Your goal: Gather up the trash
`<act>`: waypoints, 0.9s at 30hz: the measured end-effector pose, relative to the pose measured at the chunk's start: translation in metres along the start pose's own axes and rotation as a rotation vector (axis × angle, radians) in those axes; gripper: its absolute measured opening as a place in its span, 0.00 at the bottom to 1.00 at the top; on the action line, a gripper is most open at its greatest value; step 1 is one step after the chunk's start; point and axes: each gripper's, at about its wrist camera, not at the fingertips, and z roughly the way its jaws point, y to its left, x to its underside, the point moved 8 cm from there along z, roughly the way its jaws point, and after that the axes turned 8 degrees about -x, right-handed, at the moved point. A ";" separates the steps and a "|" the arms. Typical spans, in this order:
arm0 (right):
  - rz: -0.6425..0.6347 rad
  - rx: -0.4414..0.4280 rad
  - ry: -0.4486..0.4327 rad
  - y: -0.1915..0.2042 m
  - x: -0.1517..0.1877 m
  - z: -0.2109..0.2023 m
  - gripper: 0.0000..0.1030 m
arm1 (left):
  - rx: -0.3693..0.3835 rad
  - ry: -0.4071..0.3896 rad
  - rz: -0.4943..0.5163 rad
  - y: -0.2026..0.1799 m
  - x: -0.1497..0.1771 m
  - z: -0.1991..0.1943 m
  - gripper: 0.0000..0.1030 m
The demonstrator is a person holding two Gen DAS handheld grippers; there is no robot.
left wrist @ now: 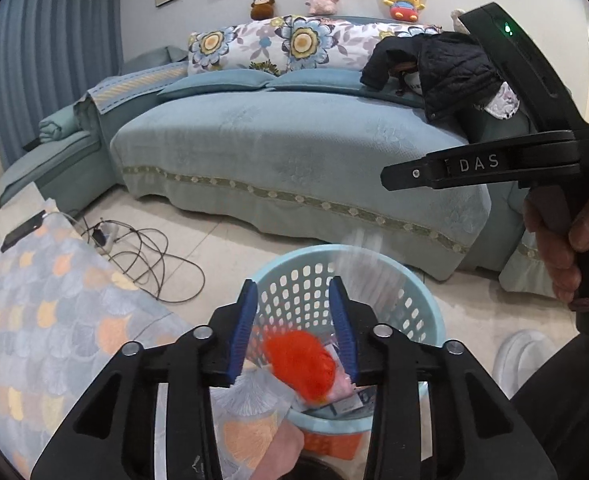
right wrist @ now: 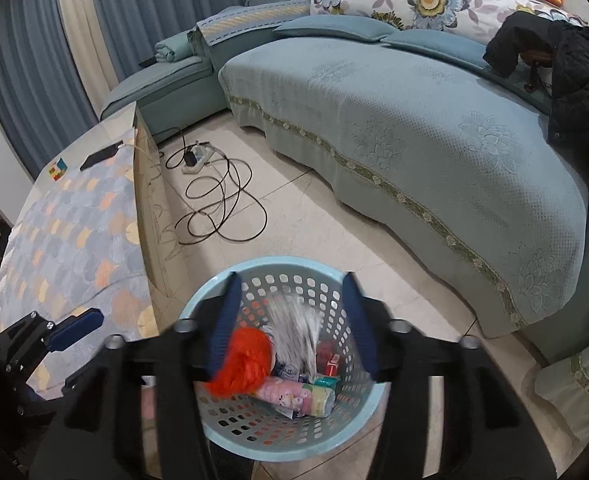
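Left wrist view: the left gripper [left wrist: 294,320] hangs over the light blue basket [left wrist: 422,300], its blue pads apart with nothing pressed between them; just below and between the fingers an orange crumpled piece [left wrist: 298,364] is in the basket's mouth, touching neither pad that I can see; a blurred white streak of paper [left wrist: 368,268] shows past the right-hand finger against the basket's far wall; to the left of the gripper lies the scale-patterned cloth [left wrist: 54,300] of a table, and ahead of it the blue sofa [left wrist: 294,140]; on the far right a hand [left wrist: 562,240] grips the handle of the other tool.

Right wrist view: the right gripper [right wrist: 290,320] points down into the same basket [right wrist: 198,412], jaws apart and holding nothing; the blurred white paper [right wrist: 294,332] is between its fingers without touching them; the orange piece [right wrist: 246,364] sits beside the left-hand finger, above pink and green packets [right wrist: 298,394] on the basket floor; the left gripper's pad [right wrist: 76,330] shows far left over the cloth; black cables [right wrist: 218,200] coil on the floor ahead.
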 end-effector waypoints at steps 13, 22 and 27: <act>-0.003 0.062 -0.307 0.016 -0.009 -0.074 0.71 | -0.002 -0.032 -0.061 0.019 0.027 -0.060 0.46; 0.184 0.061 -0.292 0.035 0.026 -0.086 0.86 | 0.013 -0.133 -0.070 0.011 0.017 -0.111 0.68; 0.135 0.141 -0.338 0.047 0.033 -0.094 0.92 | 0.001 -0.150 -0.066 0.009 0.014 -0.125 0.80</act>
